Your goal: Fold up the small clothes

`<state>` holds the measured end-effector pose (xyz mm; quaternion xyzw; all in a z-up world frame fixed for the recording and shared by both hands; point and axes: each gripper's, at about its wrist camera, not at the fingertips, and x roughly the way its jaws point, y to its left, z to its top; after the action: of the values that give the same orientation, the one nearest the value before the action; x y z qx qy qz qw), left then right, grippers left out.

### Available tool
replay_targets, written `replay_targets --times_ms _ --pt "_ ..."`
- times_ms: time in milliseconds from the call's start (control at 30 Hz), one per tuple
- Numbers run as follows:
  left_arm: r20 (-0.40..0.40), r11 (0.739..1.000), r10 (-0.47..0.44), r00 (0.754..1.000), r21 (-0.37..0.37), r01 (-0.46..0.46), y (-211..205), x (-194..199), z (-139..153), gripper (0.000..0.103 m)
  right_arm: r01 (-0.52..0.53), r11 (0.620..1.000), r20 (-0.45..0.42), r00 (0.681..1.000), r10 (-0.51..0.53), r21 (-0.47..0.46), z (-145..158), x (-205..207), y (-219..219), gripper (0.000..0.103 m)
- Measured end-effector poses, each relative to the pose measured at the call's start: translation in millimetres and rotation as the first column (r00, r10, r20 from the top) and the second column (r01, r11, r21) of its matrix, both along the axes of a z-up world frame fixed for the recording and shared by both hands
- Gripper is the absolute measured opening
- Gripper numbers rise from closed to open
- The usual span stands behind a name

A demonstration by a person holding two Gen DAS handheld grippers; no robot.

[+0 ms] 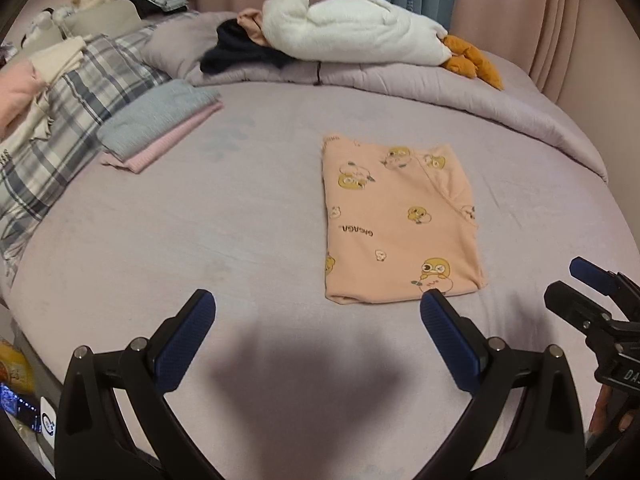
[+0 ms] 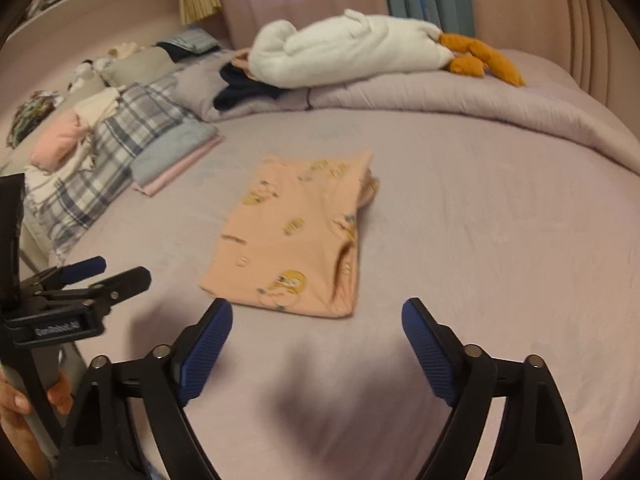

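Note:
A peach garment with yellow duck prints [image 1: 396, 220] lies folded into a flat rectangle on the lilac bed sheet [image 1: 200, 240]. It also shows in the right wrist view [image 2: 292, 236]. My left gripper [image 1: 318, 300] is open and empty, hovering just in front of the garment's near edge, its right fingertip close to the near right corner. My right gripper [image 2: 316, 308] is open and empty, just short of the garment's near edge. The right gripper shows at the right edge of the left wrist view [image 1: 576, 280]; the left gripper shows at the left of the right wrist view [image 2: 120, 272].
A folded blue-grey and pink stack [image 1: 160, 124] lies at the left by a plaid pillow [image 1: 80, 112] with loose clothes. A rolled lilac duvet [image 1: 400, 76] at the back carries a white plush [image 1: 352, 28] and dark clothing [image 1: 240, 52].

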<state>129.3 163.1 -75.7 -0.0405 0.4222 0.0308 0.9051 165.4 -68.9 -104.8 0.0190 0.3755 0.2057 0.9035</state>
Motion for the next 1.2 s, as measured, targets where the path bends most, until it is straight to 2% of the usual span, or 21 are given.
replay_targets --times_ms 133,200,233,367,533,1200 --pt "0.002 0.999 -0.007 1.000 -0.049 0.007 1 -6 7 0.103 -0.019 1.000 0.023 1.000 0.018 0.017 12 -8 5 0.090" --pt "0.009 0.999 0.000 1.000 -0.041 0.000 1 -9 11 0.103 -0.029 0.999 0.027 0.999 0.028 0.029 16 -11 5 0.101" --pt "0.012 0.999 0.006 1.000 -0.035 -0.005 -1 -11 13 0.103 -0.036 0.999 0.024 0.999 0.035 0.035 19 -12 6 0.102" --pt "0.009 1.000 0.023 1.000 0.005 -0.023 -6 -15 17 0.103 -0.036 0.999 0.030 0.999 0.036 0.021 26 -16 9 0.102" --pt "0.007 1.000 0.020 1.000 -0.007 -0.020 -6 -19 16 0.103 -0.031 0.999 0.036 0.999 0.032 -0.012 28 -18 17 0.102" --pt "-0.012 1.000 0.028 1.000 -0.010 -0.028 -1 -19 13 0.103 -0.030 0.999 0.038 0.999 0.031 -0.022 31 -20 22 0.102"
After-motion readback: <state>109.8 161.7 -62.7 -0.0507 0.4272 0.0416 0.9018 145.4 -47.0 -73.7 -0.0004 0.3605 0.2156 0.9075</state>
